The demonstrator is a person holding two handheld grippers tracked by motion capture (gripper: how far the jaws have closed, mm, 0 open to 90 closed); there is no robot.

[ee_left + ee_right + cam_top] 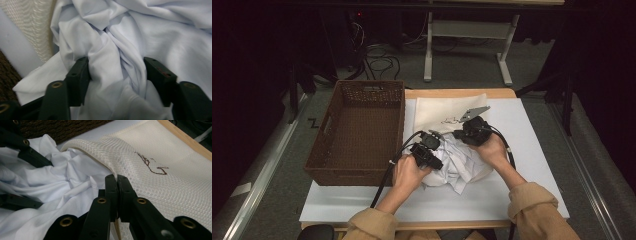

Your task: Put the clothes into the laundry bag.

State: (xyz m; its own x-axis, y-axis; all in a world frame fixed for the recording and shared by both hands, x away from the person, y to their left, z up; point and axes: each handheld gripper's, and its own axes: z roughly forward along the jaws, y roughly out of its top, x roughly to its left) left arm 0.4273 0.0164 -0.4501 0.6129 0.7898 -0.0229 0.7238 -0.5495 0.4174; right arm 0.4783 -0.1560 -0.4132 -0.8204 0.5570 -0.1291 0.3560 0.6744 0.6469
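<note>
I hold the rim of the mesh bag [160,182] pinched flat in my right gripper [117,178], jaws fully closed on the edge, while my left gripper [116,68] stands half open with a thick fold of the white garment [150,37] between its jaws, the pads touching the cloth at both sides but not visibly clamping it. The garment lies crumpled on the white table [522,195], its far side at the bag's mouth, the wicker basket [357,135] just to the left. Risks as I judge them: the bunched cotton could slide out of the half-open left jaws, since it is smooth and loosely twisted; the thin mesh edge could slip from my right pinch if I pull the mouth wider; and a trailing sleeve could snag the rim and collapse the opening. The bag is cream, honeycomb-textured and limp, with brown stitched lettering; the basket is dark, stiff, coarsely woven.
</note>
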